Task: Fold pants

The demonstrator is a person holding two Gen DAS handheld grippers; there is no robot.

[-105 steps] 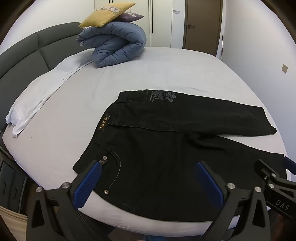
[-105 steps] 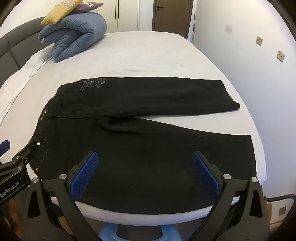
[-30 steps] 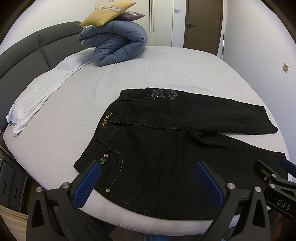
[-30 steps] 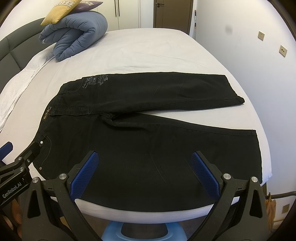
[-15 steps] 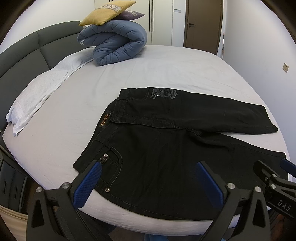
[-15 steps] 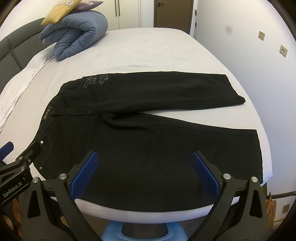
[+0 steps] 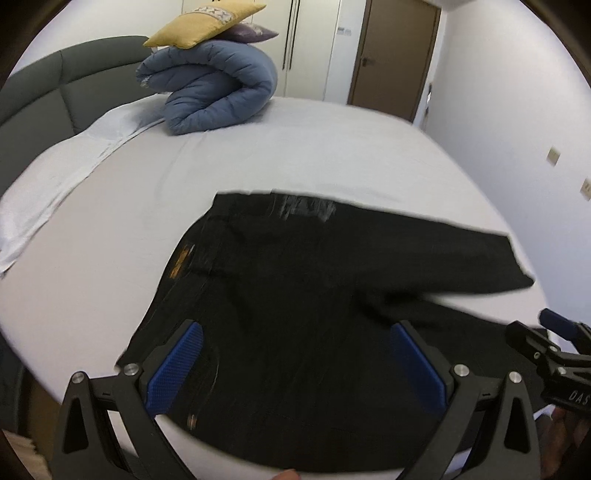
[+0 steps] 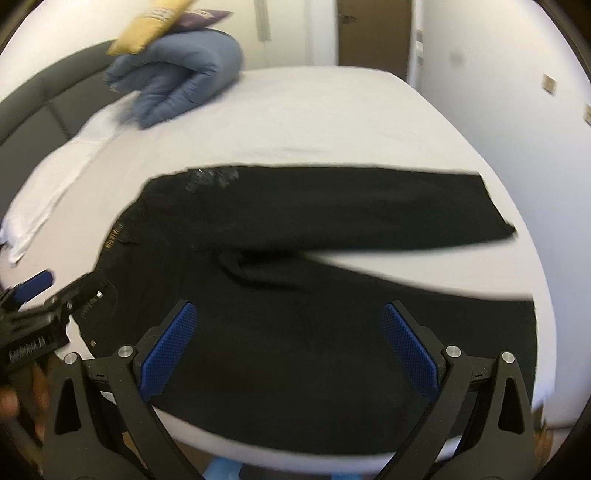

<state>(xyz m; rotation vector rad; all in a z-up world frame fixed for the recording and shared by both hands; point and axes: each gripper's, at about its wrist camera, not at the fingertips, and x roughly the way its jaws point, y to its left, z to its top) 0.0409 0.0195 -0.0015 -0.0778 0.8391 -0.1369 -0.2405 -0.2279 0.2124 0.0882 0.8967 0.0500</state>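
Note:
Black pants (image 7: pixel 295 314) (image 8: pixel 314 288) lie flat on the white bed, waistband to the left, both legs stretching right and spread in a narrow V. My left gripper (image 7: pixel 295 347) is open over the waist and hip part, near the front bed edge, with nothing between its blue pads. Over the near leg my right gripper (image 8: pixel 290 328) is open as well, empty. Each gripper shows at the edge of the other's view: the right one (image 7: pixel 554 354), the left one (image 8: pixel 33 314). Both views are motion-blurred.
A rolled blue duvet (image 7: pixel 218 85) with a yellow cushion (image 7: pixel 207 20) on top sits at the far left of the bed (image 7: pixel 332 147). A grey headboard (image 7: pixel 44 96) curves along the left. A white wall (image 7: pixel 517 92) stands close on the right, a brown door (image 7: pixel 391 55) behind.
Both grippers have moved forward and lower toward the pants, which now look larger and blurred. The pants lie as before. Both grippers stay open.

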